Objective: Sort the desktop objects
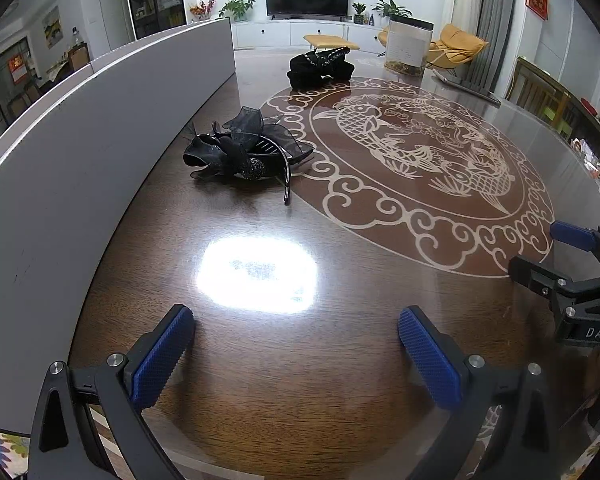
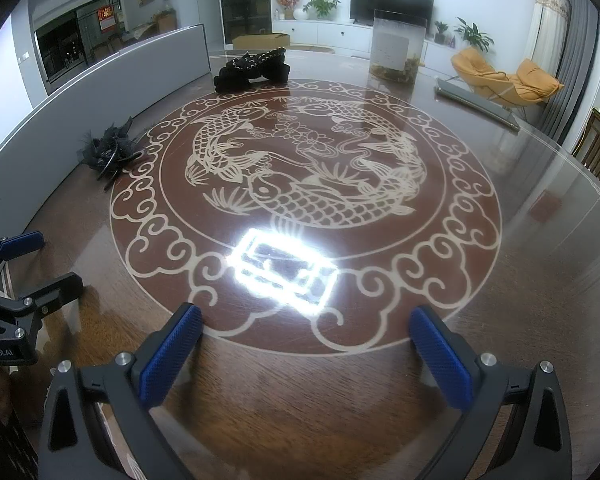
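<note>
Two grippers of mine hover above the near edge of the glossy dark wooden table (image 2: pixel 540 240) with its pale fish inlay, both spread wide and holding nothing. Along the table's left edge a tall grey panel wall (image 1: pixel 80 152) curves away, closing off that side. Just beside it, near the left edge, lies the black gauze headband with a beaded bow (image 1: pixel 244 152), resting flat on the wood. My left gripper (image 1: pixel 296 344) has bare wood between its blue pads. Toward the far edge sits the black ruffled fabric bundle with pearl trim (image 2: pixel 254 68), well apart from the headband. My right gripper (image 2: pixel 306 344) hangs over the inlay's border. At the far right stands a clear rectangular tank (image 2: pixel 396 48); the middle lies open.
</note>
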A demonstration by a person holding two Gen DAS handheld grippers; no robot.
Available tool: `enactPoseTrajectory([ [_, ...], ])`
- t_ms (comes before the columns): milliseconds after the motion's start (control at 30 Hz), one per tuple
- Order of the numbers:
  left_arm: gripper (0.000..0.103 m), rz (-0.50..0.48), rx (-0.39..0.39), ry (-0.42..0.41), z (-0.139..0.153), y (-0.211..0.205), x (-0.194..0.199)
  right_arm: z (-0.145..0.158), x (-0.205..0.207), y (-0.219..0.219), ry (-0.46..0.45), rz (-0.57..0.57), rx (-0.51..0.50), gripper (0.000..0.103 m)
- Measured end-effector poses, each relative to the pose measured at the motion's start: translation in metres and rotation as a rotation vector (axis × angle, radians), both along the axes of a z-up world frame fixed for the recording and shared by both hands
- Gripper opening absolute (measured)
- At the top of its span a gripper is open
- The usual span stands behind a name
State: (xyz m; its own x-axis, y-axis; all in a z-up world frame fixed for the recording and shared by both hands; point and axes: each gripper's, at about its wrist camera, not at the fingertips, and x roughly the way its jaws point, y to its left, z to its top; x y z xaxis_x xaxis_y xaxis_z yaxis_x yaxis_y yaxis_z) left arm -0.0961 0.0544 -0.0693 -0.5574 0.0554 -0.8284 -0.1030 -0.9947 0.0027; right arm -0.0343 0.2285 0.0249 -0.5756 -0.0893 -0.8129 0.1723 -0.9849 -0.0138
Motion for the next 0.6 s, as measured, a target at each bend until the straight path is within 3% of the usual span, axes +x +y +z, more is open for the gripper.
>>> enactPoseTrajectory([
  [600,0.103,0.238,-0.001,0.002,0.004,0.004,-0.088,0.000,0.000,0.000,0.000,0.000,0.000,0.103],
])
